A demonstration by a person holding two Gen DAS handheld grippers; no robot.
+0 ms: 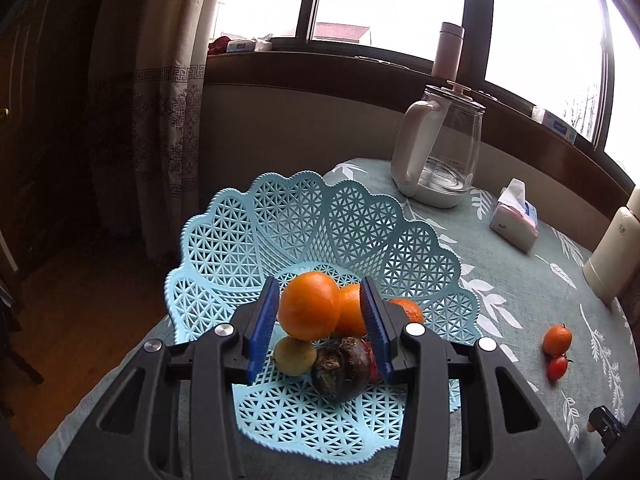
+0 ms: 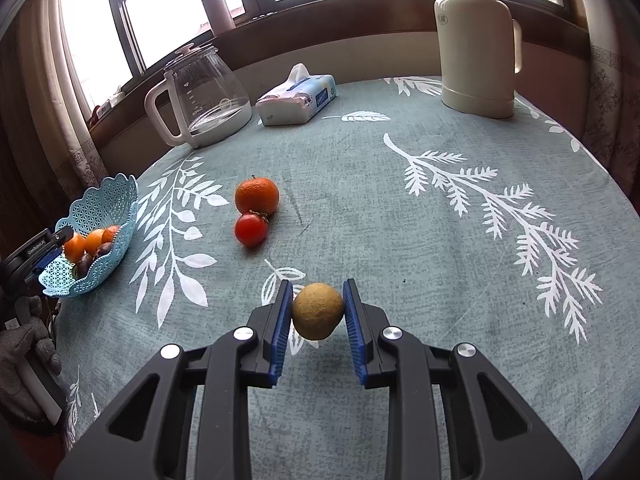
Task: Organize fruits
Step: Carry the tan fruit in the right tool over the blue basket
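1. The left gripper [image 1: 320,320] sits over the pale blue lattice plastic basket [image 1: 248,220] in the lower centre of the left wrist view, its blue pads [image 1: 262,332] spread either side of a round orange [image 1: 309,306] on top of the pile; the left pad looks to touch it, the right pad stands off, so whether it grips I cannot tell
2. Under that orange lie a small yellow-green fruit [image 1: 295,356] and a dark purple-brown fruit [image 1: 340,368], with two more oranges behind
3. The right gripper [image 2: 316,312], lower centre of its view, clamps a round yellow-brown fruit [image 2: 317,310] between its pads
4. Beyond it on the teal leaf-print tablecloth [image 2: 400,220] a stemmed orange mandarin [image 2: 256,195] touches a small red tomato [image 2: 251,229]
5. Along the far edge stand a glass kettle with white handle [image 2: 200,96], a tissue pack [image 2: 298,98] and a cream thermos flask [image 2: 476,36]
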